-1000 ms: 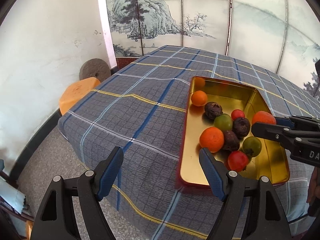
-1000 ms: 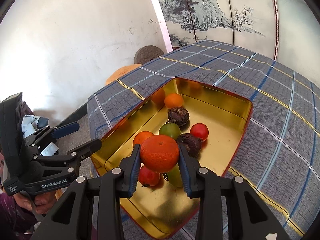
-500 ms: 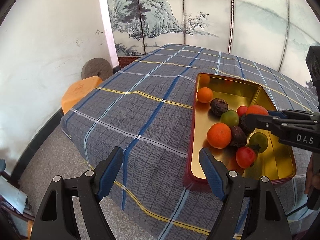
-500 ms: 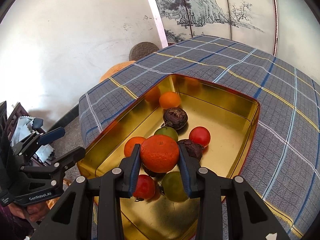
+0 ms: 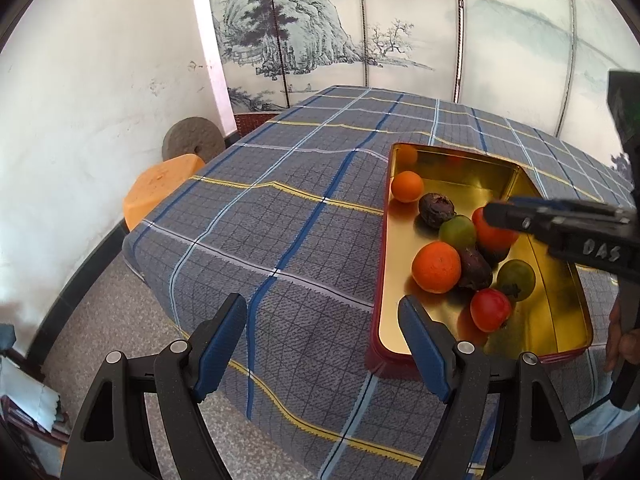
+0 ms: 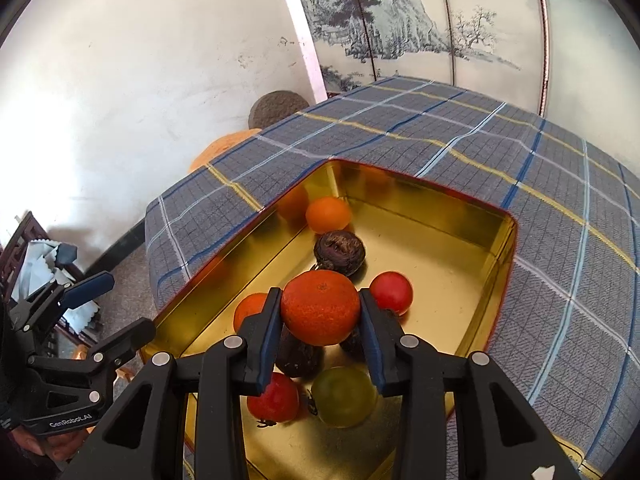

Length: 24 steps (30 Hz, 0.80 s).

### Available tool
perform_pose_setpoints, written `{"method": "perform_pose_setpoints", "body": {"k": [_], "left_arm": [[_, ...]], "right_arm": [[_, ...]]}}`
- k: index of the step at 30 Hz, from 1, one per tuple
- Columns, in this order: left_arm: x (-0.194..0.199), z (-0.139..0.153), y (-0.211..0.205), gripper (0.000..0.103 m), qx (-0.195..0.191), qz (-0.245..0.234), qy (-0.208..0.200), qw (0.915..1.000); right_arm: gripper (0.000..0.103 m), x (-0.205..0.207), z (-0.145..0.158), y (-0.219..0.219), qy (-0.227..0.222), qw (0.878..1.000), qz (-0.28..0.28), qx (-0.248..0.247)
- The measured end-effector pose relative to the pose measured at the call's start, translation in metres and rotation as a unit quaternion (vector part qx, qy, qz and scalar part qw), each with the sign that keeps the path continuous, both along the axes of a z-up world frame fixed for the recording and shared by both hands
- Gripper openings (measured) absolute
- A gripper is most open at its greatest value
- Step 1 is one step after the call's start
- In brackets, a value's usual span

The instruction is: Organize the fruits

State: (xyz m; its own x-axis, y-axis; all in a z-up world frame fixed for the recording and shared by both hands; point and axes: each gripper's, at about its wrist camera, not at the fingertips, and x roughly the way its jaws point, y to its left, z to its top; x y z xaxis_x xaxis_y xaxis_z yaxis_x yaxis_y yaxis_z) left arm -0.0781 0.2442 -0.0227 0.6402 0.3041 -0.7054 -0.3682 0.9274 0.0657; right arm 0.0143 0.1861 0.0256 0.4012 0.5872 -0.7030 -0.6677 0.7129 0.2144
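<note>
Two grippers work over a plaid-covered surface [image 5: 280, 216] with wide bare cloth left of a gold tray [image 6: 460, 236] near its front edge. The right gripper [image 6: 320, 316] is clamped on a large orange [image 6: 320, 312], held above the crowded fruit pile [image 6: 340, 360]. The left gripper [image 5: 320, 336] hangs spread apart, holding nothing, beyond the edge. Likely risk (round, smooth skin): the orange slips, scattering fruit, or snags the tray wall.

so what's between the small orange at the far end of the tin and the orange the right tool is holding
A dark wrinkled fruit lies between the small orange and the held orange, on the gold tin floor; the right wrist view shows it.
</note>
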Motion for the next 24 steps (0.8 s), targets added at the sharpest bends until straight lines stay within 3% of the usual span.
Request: {"method": "perform_pose_setpoints", "body": {"k": [6, 11, 17, 24], "left_arm": [[-0.002, 0.005, -0.004, 0.078, 0.001, -0.004, 0.007, 1.0000], [-0.008, 0.016, -0.009, 0.078, 0.008, -0.007, -0.006, 0.9999], [-0.021, 0.039, -0.017, 0.078, 0.012, -0.009, -0.042, 0.9990], [-0.043, 0.076, -0.035, 0.088, 0.033, -0.022, -0.101, 0.9941]], "right_arm": [[0.058, -0.011, 0.029, -0.012, -0.042, 0.999, -0.009, 0.032], [0.077, -0.041, 0.056, -0.026, -0.105, 0.994, -0.010, 0.034], [0.086, -0.086, 0.075, -0.049, -0.168, 0.985, -0.013, 0.023], [0.089, -0.113, 0.081, -0.075, -0.187, 0.982, -0.019, 0.021]]}}
